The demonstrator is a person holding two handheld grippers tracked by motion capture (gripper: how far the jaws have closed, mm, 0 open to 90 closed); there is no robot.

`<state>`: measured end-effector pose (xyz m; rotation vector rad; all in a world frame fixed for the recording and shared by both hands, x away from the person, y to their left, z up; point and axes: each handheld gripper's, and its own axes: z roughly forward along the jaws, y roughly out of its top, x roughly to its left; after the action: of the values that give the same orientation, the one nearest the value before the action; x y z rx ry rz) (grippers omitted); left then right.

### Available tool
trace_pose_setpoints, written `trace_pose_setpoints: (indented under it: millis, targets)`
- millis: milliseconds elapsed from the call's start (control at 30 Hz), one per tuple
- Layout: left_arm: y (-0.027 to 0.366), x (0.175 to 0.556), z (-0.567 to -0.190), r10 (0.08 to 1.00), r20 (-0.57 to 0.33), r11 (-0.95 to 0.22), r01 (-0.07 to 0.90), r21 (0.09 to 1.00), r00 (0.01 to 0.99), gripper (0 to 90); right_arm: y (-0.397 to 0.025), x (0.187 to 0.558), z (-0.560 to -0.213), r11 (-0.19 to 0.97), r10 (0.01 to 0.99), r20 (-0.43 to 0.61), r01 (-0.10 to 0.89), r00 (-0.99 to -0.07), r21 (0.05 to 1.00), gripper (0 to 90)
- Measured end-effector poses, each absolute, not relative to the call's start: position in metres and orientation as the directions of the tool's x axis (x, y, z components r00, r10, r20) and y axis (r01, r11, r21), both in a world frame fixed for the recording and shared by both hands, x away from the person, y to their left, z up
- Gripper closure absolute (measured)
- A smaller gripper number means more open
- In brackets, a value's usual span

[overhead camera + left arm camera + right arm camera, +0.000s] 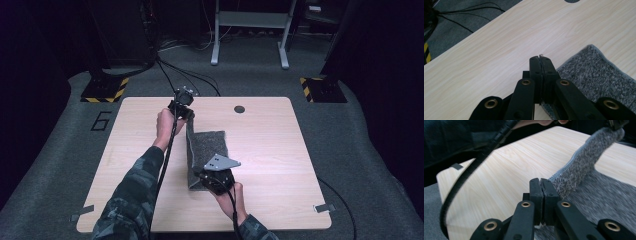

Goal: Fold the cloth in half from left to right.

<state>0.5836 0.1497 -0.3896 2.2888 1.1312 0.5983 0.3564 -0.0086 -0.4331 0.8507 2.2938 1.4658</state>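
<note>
High view: the towel (207, 157) lies mid-table (270, 150), its left edge lifted between the left gripper (186, 113) at the far corner and the right gripper (212, 181) at the near corner, presumably to fold it rightwards.

Left gripper view: jaws closed on the towel's (596, 72) corner, the cloth pinched thin.

Right gripper view: jaws clamped on the edge; the towel (584, 165) rises taut, though motion blur obscures detail.
</note>
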Motion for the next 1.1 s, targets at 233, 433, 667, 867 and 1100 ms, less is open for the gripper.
trace_pose_setpoints:
  millis: [233, 433, 667, 867, 1100]
  targets:
    - [0.128, 0.587, -0.400, 0.800, 0.157, -0.539, 0.579, 0.611, 0.579, 89.3, -0.030, 0.359, -0.445, 0.296, 0.657, 0.089, 0.365, -0.748, 0.883, 88.8]
    - [0.113, 0.590, -0.408, 0.796, 0.148, -0.541, 0.579, 0.610, 0.587, 89.3, -0.046, 0.360, -0.455, 0.288, 0.688, 0.097, 0.394, -0.719, 0.873, 88.7]
    - [0.097, 0.593, -0.416, 0.792, 0.155, -0.550, 0.579, 0.602, 0.591, 89.2, -0.061, 0.362, -0.466, 0.290, 0.712, 0.108, 0.431, -0.694, 0.854, 88.6]
    - [0.091, 0.599, -0.430, 0.822, 0.140, -0.518, 0.624, 0.585, 0.552, 69.4, -0.067, 0.366, -0.479, 0.286, 0.734, 0.138, 0.488, -0.665, 0.825, 85.3]
    - [0.112, 0.592, -0.429, 0.851, 0.047, -0.432, 0.645, 0.630, 0.524, 29.7, -0.083, 0.364, -0.498, 0.305, 0.771, 0.143, 0.557, -0.620, 0.773, 82.6]
